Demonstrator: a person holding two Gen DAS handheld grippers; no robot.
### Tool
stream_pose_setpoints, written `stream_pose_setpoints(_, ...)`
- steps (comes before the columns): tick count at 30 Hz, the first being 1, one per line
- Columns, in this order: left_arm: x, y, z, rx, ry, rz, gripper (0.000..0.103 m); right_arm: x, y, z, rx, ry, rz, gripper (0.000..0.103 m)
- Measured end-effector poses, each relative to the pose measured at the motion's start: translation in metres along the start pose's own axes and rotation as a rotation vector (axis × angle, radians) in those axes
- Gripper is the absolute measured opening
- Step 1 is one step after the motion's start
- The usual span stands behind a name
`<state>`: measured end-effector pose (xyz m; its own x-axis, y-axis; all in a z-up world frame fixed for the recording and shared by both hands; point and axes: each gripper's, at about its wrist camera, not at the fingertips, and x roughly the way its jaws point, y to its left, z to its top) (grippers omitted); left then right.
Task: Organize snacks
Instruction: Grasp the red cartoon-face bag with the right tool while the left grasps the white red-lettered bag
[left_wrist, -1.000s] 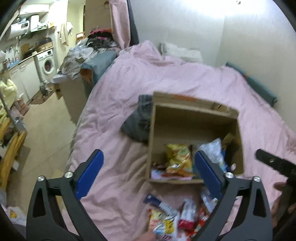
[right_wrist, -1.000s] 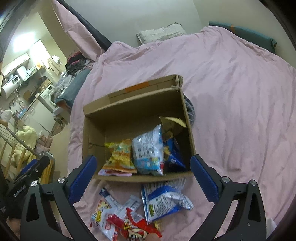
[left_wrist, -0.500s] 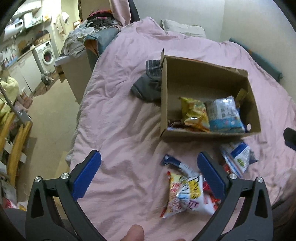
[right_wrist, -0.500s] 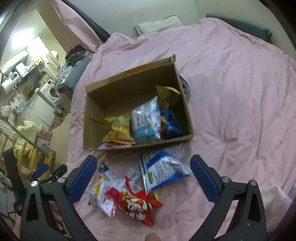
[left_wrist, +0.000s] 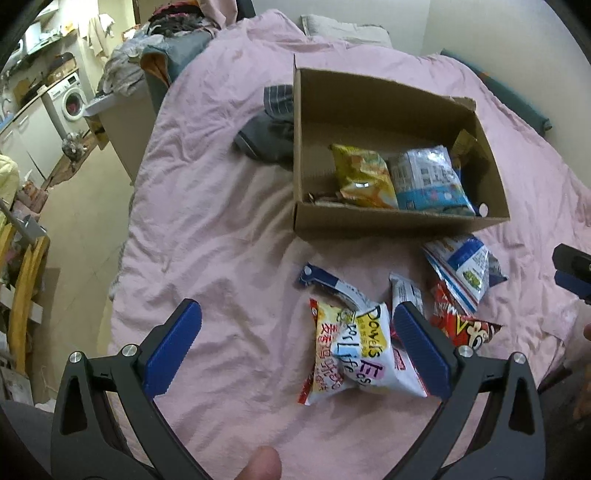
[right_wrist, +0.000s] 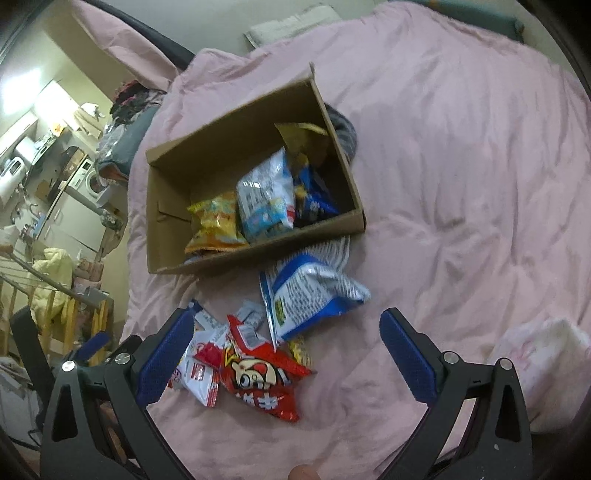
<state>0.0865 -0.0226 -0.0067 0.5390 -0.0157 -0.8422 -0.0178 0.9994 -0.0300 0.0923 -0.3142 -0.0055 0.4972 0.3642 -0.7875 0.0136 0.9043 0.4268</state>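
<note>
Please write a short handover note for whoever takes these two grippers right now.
Left gripper: open, empty, above the loose packets.
Right gripper: open, empty.
Cardboard box sits on the pink bedspread, already holding a yellow bag, a light blue bag and dark blue packets.
Left to box: blue-and-white bag, red packet, white lettered packet and small packets beside them.

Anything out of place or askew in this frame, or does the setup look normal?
Several snack packets lie loose in a heap on the pink bedcover in front of the cardboard box, not in it. A dark garment is bunched against the box's far side. Both grippers, left and right, are open and empty.
</note>
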Motion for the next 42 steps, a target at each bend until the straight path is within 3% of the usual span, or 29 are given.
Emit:
stream_pose_setpoints(10, 0.003, 0.007, 0.0, -0.022, 0.014, 0.02, 0.102, 0.021, -0.002, -0.001, 0.055, 0.069, 0.035, 0.103)
stream_pose_setpoints(20, 0.019, 0.029, -0.002, -0.104, 0.101, 0.012, 0.098, 0.048, -0.013, 0.0, 0.188, 0.159, 0.096, 0.103)
stream_pose_setpoints(23, 0.021, 0.03, -0.002, -0.112, 0.109, 0.003, 0.098, 0.066, -0.013, -0.004, 0.215, 0.236, 0.073, 0.103)
stream_pose_setpoints(25, 0.021, 0.029, -0.001, -0.117, 0.112, 0.0, 0.098, 0.086, -0.006, -0.013, 0.215, 0.34, 0.079, 0.103)
stream_pose_setpoints(29, 0.022, 0.031, -0.002, -0.121, 0.117, 0.003, 0.098, 0.113, 0.013, -0.03, 0.148, 0.447, 0.0, 0.102)
stream_pose_setpoints(34, 0.023, 0.037, -0.003, -0.138, 0.123, 0.01, 0.098, 0.118, 0.026, -0.036, 0.07, 0.459, -0.036, 0.077)
stream_pose_setpoints(42, 0.022, 0.035, -0.003, -0.134, 0.125, -0.001, 0.098, 0.091, 0.008, -0.041, 0.032, 0.439, 0.011, 0.056)
